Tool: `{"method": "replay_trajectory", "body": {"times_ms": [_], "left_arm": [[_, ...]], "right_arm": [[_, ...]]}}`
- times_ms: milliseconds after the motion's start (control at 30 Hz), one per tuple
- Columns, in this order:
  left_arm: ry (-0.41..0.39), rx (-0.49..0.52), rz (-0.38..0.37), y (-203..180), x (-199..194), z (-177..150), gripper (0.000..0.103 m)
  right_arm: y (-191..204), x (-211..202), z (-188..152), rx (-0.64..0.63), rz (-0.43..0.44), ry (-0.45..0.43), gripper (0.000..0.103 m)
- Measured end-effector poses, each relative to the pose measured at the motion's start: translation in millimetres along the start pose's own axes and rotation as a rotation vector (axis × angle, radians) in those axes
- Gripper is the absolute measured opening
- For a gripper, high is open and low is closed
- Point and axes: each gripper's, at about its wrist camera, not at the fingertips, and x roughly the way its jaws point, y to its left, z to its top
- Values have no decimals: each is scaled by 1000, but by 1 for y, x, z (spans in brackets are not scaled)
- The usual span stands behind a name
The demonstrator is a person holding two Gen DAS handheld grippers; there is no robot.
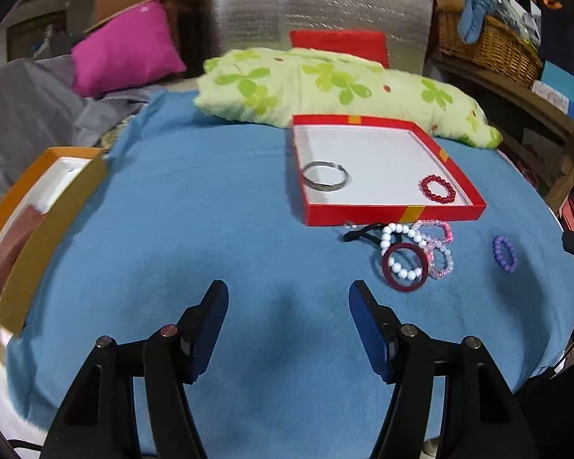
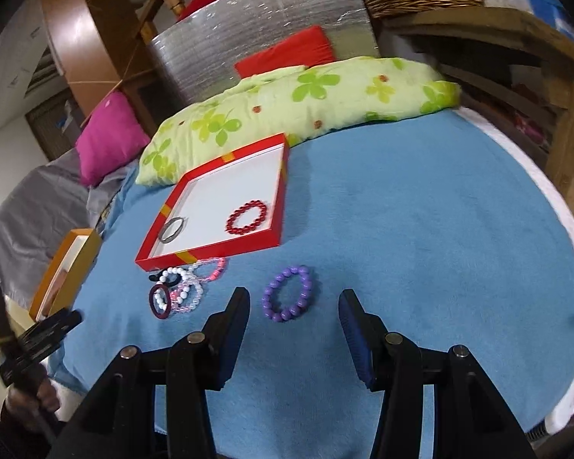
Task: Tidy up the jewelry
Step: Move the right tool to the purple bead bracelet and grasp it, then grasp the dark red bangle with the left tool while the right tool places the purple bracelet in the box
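- Blue cloth (image 1: 218, 206) covers the surface; a red tray (image 1: 392, 216) with a white floor lies on it, and everything below is placed from that tray
- inside the tray, a silver bangle (image 1: 324, 176) lies by its left wall; a red bead bracelet (image 1: 437, 189) lies in its near right corner
- just outside the tray's near wall lies a heap: a white bead bracelet (image 1: 401, 252), a dark red ring (image 1: 405, 267), pink bead bracelets (image 1: 442, 246) and a black band (image 1: 359, 232), overlapping
- a purple bead bracelet (image 2: 288, 293) lies alone on the cloth, near the tray's near right corner, apart from the heap
- left gripper (image 1: 289, 298) hangs over bare cloth, nearer than the tray; its jaws stand apart with nothing between them
- right gripper (image 2: 294, 306) is above the cloth nearer than the tray, jaws apart; the purple bracelet shows in the gap beyond its tips, untouched
- a green flowered pillow (image 1: 325, 88) lies behind the tray; an orange box (image 1: 30, 206) sits well to its left
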Motion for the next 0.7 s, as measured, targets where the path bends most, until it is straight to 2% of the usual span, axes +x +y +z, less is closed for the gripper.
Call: {"method": "replay_trajectory", "body": {"times_ms": [233, 367, 467, 533, 600, 700], "left_arm": [[55, 31, -87, -37, 43, 12, 67], [110, 46, -127, -49, 66, 14, 67], [142, 55, -152, -54, 79, 16, 65], [160, 67, -172, -56, 86, 17, 52], [162, 77, -200, -59, 88, 18, 43], [159, 94, -232, -63, 89, 21, 28]], "right_arm": [[7, 52, 9, 2, 6, 92, 51], [11, 68, 16, -47, -17, 108, 48], [-1, 74, 18, -6, -7, 135, 47], [-11, 77, 19, 32, 8, 151, 46], [-21, 81, 21, 75, 34, 163, 45], [-24, 88, 23, 77, 27, 177, 45]]}}
